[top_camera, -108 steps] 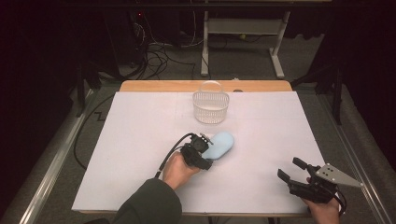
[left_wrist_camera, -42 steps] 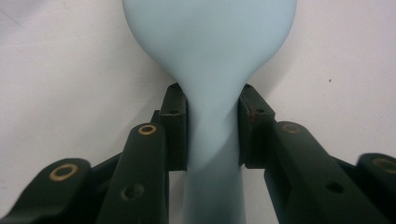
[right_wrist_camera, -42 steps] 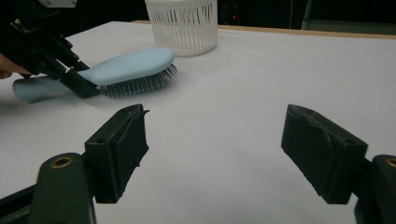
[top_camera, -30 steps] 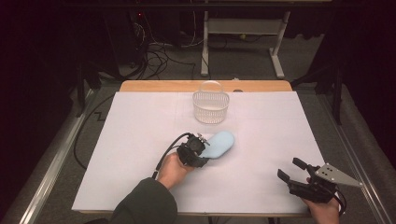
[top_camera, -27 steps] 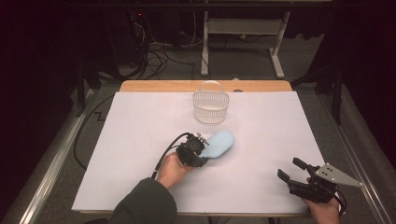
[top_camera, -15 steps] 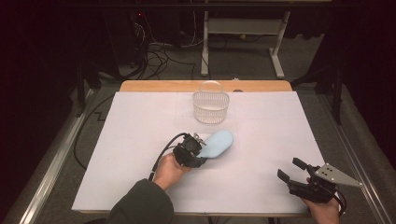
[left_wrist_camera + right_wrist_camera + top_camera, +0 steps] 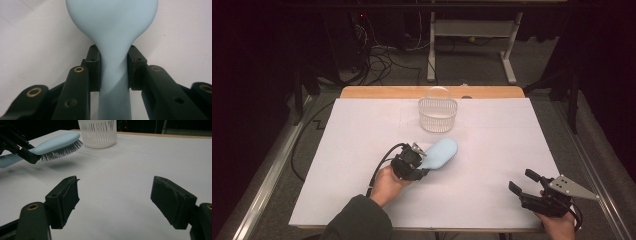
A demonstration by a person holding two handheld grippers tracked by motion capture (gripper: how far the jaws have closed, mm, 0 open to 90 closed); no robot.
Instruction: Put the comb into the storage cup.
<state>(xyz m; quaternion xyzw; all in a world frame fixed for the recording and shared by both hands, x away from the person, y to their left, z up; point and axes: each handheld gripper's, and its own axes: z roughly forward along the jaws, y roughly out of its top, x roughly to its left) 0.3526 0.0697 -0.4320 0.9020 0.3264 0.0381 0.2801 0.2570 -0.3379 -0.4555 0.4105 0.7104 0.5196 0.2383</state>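
Covering wooden table [image 7: 387,92]: white sheet [image 7: 512,135]

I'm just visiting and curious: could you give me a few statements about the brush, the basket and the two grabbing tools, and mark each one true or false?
1. The left gripper is shut on the light blue hairbrush by its handle. True.
2. The hairbrush lies inside the white basket. False: it is held off the table, short of the basket.
3. The brush's bristles face down. True.
4. The right gripper holds the basket. False: its fingers stand open with nothing between them.
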